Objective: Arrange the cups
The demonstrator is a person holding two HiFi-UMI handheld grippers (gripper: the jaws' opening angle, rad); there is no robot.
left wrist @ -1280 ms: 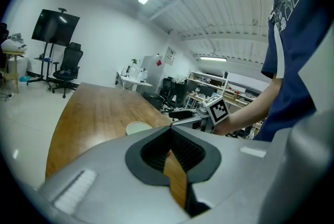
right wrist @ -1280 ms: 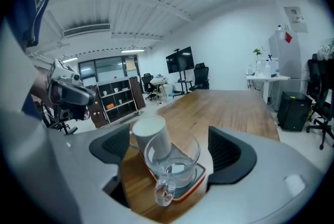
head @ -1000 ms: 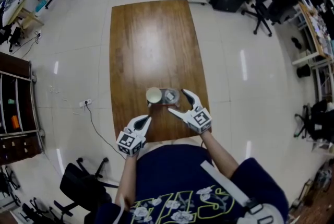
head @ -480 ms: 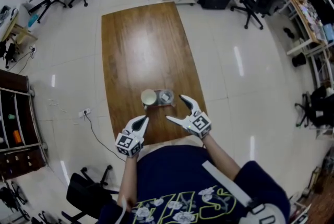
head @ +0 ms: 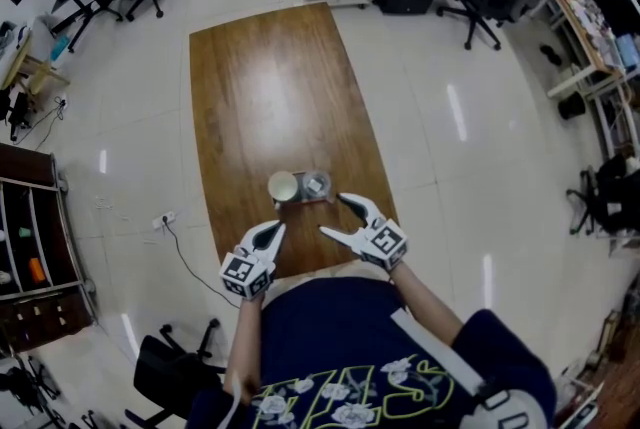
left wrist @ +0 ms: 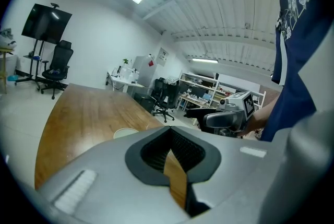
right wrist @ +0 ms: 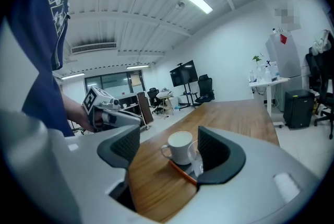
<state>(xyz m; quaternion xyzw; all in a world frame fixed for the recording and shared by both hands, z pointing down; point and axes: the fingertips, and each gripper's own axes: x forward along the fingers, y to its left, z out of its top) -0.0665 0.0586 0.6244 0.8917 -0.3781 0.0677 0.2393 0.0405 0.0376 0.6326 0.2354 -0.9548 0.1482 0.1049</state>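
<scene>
Waiting short of the white mug (head: 283,187) and glass cup (head: 317,185) on the table (head: 270,77), the nearer right gripper (head: 333,215) finds them at eleven o'clock. Its jaws, apart, have just been closing on nothing. The left gripper (head: 278,228) is closed and empty.

White mug (head: 283,187) upright, clear glass (head: 316,184) upright just beside, on its rt.

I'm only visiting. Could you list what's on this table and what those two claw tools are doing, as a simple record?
Table: long, wooden
Mug: white, with a handle, near the person's end
Glass: clear, beside the Mug, on a dark tray
Left gripper: shut, empty
Right gripper: open, jaws have just been closing, nothing between them, short of the Glass
</scene>
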